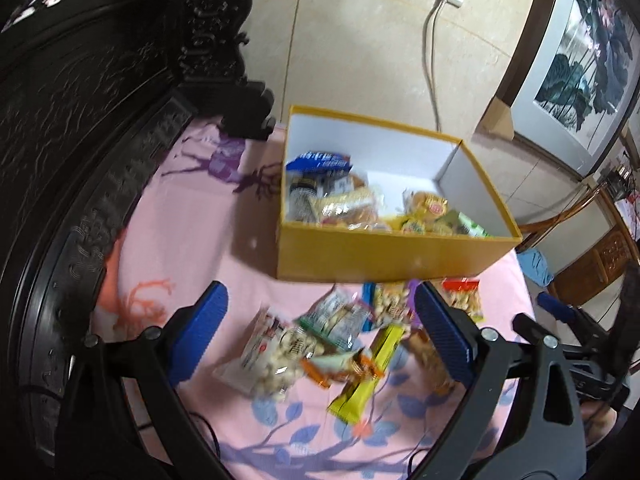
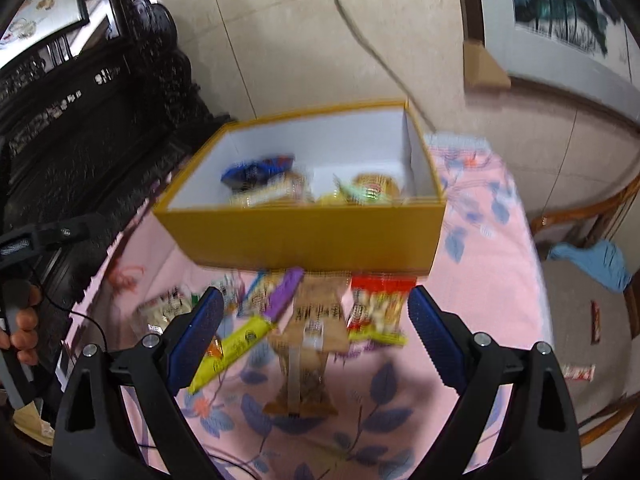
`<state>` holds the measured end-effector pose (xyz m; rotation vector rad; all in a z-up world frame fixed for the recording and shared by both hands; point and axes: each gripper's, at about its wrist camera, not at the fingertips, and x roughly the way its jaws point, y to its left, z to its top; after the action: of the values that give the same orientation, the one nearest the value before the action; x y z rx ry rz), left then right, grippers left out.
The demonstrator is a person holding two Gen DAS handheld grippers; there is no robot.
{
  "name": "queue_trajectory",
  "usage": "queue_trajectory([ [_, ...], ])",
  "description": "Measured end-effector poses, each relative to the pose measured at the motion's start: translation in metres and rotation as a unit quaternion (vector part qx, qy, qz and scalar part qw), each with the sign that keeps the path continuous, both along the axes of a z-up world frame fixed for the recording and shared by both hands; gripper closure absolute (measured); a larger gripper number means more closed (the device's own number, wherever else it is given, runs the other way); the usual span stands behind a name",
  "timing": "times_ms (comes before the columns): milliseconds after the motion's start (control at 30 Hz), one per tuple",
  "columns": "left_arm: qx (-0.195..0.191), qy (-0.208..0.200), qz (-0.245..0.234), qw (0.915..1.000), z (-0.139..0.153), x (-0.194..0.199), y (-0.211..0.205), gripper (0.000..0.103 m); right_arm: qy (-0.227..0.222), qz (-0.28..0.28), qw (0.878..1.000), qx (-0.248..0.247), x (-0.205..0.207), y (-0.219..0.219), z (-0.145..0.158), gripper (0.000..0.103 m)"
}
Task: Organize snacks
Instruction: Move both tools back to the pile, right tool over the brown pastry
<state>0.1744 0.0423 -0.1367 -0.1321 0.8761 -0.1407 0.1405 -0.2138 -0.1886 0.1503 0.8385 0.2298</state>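
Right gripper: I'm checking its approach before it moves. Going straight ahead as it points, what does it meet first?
Probably the brown snack packet lying between the open right gripper fingers; depth is unclear.

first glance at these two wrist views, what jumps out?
The yellow box with a white inside stands open on the pink floral cloth, already partly filled with snack packets. In front of it lies a loose heap of packets, among them a yellow-green bar and a brown bag. Both tongs, left and right, hang open above that heap, holding nothing.
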Motion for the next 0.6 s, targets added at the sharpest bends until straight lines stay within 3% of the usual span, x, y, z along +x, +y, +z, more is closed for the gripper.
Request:
queue_trajectory([
  [100,0.000,0.006,0.004,1.0000,-0.004,-0.009,0.007,0.007,0.046,0.011,0.999,0.014,0.004,0.010,-0.028,0.015],
  [267,-0.006,0.017,0.027,0.9995,-0.011,-0.022,0.025,0.007,0.103,0.032,0.994,-0.007,0.013,0.029,-0.075,0.026],
  [533,-0.012,0.029,0.056,0.9979,-0.018,-0.031,0.047,0.007,0.115,0.044,0.992,-0.040,0.023,0.047,-0.097,0.034],
  [600,-0.011,0.032,0.059,0.9977,-0.020,-0.032,0.050,0.007,0.120,0.047,0.991,-0.045,0.025,0.050,-0.101,0.045],
])
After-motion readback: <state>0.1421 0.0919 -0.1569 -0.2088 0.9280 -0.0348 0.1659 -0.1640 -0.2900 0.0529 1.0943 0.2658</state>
